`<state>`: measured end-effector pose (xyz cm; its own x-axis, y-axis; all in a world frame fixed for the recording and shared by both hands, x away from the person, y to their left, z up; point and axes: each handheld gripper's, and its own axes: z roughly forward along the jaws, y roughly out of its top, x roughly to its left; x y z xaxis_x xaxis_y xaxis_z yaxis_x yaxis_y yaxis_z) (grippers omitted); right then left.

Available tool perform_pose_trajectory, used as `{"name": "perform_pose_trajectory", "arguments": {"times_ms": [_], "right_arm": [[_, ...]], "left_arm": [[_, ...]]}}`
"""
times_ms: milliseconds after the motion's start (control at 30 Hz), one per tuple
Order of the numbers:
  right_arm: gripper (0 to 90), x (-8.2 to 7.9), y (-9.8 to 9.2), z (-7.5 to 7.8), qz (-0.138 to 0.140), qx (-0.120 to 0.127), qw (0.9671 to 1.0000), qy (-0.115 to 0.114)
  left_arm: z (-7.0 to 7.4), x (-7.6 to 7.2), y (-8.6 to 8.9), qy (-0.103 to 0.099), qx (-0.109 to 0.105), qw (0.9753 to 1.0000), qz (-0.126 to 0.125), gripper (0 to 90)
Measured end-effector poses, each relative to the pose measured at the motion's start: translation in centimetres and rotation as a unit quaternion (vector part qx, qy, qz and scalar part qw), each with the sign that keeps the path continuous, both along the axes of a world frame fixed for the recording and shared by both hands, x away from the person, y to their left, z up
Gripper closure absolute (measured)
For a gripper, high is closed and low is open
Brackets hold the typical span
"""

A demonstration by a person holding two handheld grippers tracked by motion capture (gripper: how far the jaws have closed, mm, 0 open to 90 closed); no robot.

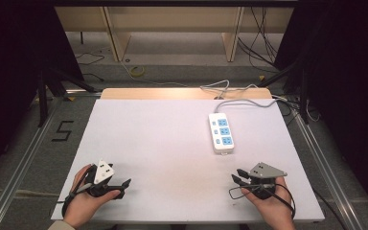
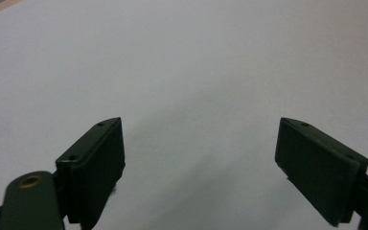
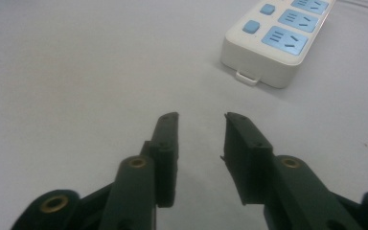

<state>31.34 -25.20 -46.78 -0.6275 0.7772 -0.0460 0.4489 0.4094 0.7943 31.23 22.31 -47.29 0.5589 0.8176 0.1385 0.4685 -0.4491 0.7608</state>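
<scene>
White table (image 1: 172, 143); power strip (image 1: 221, 132); idle tongs (image 1: 237, 176)

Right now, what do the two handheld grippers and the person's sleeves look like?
The left gripper and the right gripper each have two black, flat-padded jaws on arms with brass-ringed holes. The left carries a white three-cornered plate, the right a grey one. A thin black cable loops off the right gripper. A beige cuff shows at the left wrist.

A flat white rectangular table top (image 1: 163, 143) is carrying a white plastic power strip with blue sockets (image 1: 221, 132), which is lying toward the far right; its grey cable (image 1: 249, 101) is trailing off the far edge.
</scene>
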Motion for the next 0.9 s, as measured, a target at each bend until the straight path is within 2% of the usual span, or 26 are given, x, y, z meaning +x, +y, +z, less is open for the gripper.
{"name": "perform_pose_trajectory", "arguments": {"times_ms": [167,300,333,567,667,733,900], "right_arm": [[79.9,-0.12,-0.01,0.18,-0.005,-0.006,1.0000,0.000],[80.9,-0.11,0.02,0.17,-0.005,-0.010,0.9999,0.000],[80.9,-0.10,0.04,0.16,-0.004,-0.011,0.9999,0.000],[81.1,-0.07,0.00,0.14,-0.007,-0.008,0.9999,0.000],[84.3,-0.09,-0.04,0.22,-0.009,-0.010,0.9999,-0.002],[89.9,-0.10,-0.06,0.33,-0.006,-0.016,0.9998,-0.003],[90.0,-0.14,0.06,0.52,-0.008,-0.019,0.9998,-0.003]], "left_arm": [[0.00,0.01,-0.13,0.001,-0.003,1.0000,-0.004,17.1],[0.00,-0.12,-0.48,-0.001,-0.006,0.9999,-0.009,17.2],[0.02,-0.12,-0.47,0.000,-0.001,0.9999,-0.013,17.2],[-0.06,-0.04,-0.46,0.002,-0.001,0.9999,-0.011,17.3],[-0.09,-0.07,-0.52,0.004,-0.001,0.9999,-0.011,17.4],[-0.08,-0.08,-0.57,0.003,-0.001,0.9999,-0.012,17.5],[-0.12,-0.09,-0.69,0.002,-0.002,0.9999,-0.013,17.5]]}}
